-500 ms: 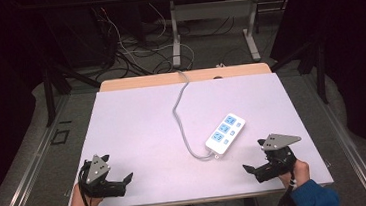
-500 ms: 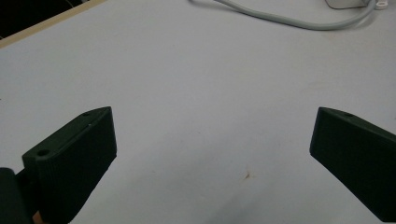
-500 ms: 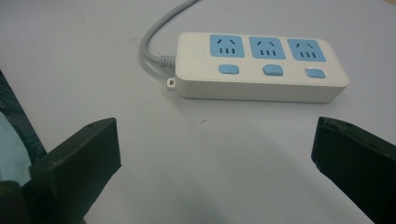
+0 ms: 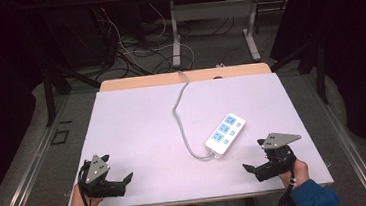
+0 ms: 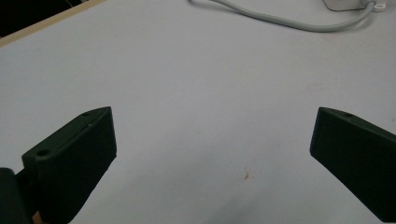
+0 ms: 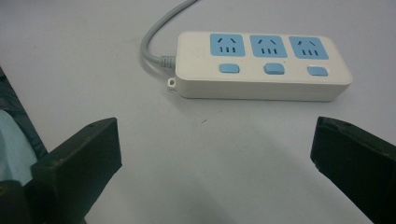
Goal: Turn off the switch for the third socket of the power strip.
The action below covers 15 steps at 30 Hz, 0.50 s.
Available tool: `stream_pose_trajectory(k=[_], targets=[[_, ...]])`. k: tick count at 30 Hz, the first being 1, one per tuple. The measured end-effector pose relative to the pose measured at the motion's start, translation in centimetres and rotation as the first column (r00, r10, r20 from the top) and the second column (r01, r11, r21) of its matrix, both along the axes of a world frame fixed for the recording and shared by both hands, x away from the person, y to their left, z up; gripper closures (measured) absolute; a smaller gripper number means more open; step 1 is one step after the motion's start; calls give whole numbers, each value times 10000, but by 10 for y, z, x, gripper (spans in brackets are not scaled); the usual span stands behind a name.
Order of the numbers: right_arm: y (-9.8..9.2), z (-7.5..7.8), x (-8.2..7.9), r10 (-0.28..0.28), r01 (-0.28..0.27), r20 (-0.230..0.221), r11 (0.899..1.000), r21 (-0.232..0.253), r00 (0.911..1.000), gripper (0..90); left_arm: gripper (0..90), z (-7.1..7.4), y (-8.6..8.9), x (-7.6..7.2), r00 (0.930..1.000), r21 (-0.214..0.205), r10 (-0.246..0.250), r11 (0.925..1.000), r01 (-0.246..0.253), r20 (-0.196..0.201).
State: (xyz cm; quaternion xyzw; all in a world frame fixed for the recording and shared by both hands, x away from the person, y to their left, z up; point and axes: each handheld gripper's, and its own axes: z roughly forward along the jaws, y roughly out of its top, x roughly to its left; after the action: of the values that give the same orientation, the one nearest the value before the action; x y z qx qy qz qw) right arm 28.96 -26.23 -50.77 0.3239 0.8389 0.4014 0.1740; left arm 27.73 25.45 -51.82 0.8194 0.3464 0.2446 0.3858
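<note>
2 tools gape empty; power strip (image 6: pixel 264 65) lies near right tool (image 6: pixel 212 158).

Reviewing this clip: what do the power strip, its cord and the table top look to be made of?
Power strip: likely hard white moulded plastic, smooth with a slight sheen, blue socket faces and buttons. Cord: apparently grey rubbery or PVC sheathing, since it lies in soft curves. Table top: a matte pale sheet, possibly laminate, over a wood-toned board showing at the far edge; the exact material stays open.
</note>
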Motion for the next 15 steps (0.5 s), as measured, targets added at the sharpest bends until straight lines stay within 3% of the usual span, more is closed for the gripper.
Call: stream_pose_trajectory(k=[15], targets=[[3,3,5,-71,71,17,9999,-106,10000,14,1,0,1,0,10000,-30,-78,10000,78,32]])
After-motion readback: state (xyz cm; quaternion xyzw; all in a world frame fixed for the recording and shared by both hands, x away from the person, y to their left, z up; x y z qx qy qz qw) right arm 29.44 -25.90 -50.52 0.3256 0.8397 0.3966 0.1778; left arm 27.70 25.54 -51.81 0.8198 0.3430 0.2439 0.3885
